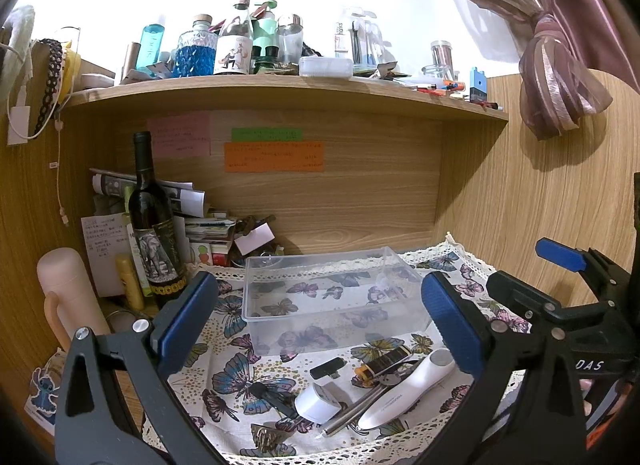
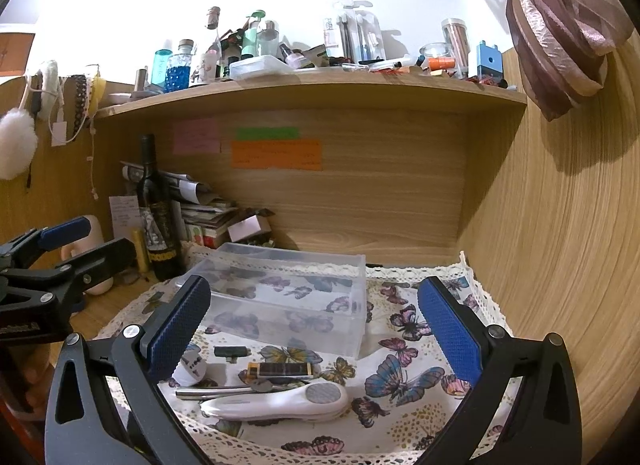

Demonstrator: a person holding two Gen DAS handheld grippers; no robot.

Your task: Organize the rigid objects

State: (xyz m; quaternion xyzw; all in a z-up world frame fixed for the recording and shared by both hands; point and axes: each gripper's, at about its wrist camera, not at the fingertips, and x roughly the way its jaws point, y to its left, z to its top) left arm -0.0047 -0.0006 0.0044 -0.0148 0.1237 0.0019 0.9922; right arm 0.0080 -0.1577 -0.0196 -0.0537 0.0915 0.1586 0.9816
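Observation:
A clear plastic box (image 1: 332,297) (image 2: 288,301) stands empty on the butterfly cloth (image 1: 240,381) (image 2: 404,381). In front of it lie a white handheld device (image 1: 408,389) (image 2: 280,401), a white plug adapter (image 1: 320,403) (image 2: 191,370), a small black adapter (image 1: 327,368) (image 2: 229,352), a dark lighter-like bar (image 1: 386,361) (image 2: 280,370), a metal rod (image 1: 352,411) (image 2: 212,392) and a black clip (image 1: 276,399). My left gripper (image 1: 320,317) is open above them. My right gripper (image 2: 316,325) is open too, near the box; it also shows in the left wrist view (image 1: 560,261).
A wine bottle (image 1: 154,225) (image 2: 158,217), a pink flask (image 1: 68,289), papers and small boxes crowd the back left. A shelf (image 1: 280,85) (image 2: 312,85) above carries several bottles. Wooden walls close the back and right. A curtain (image 1: 560,77) hangs at the right.

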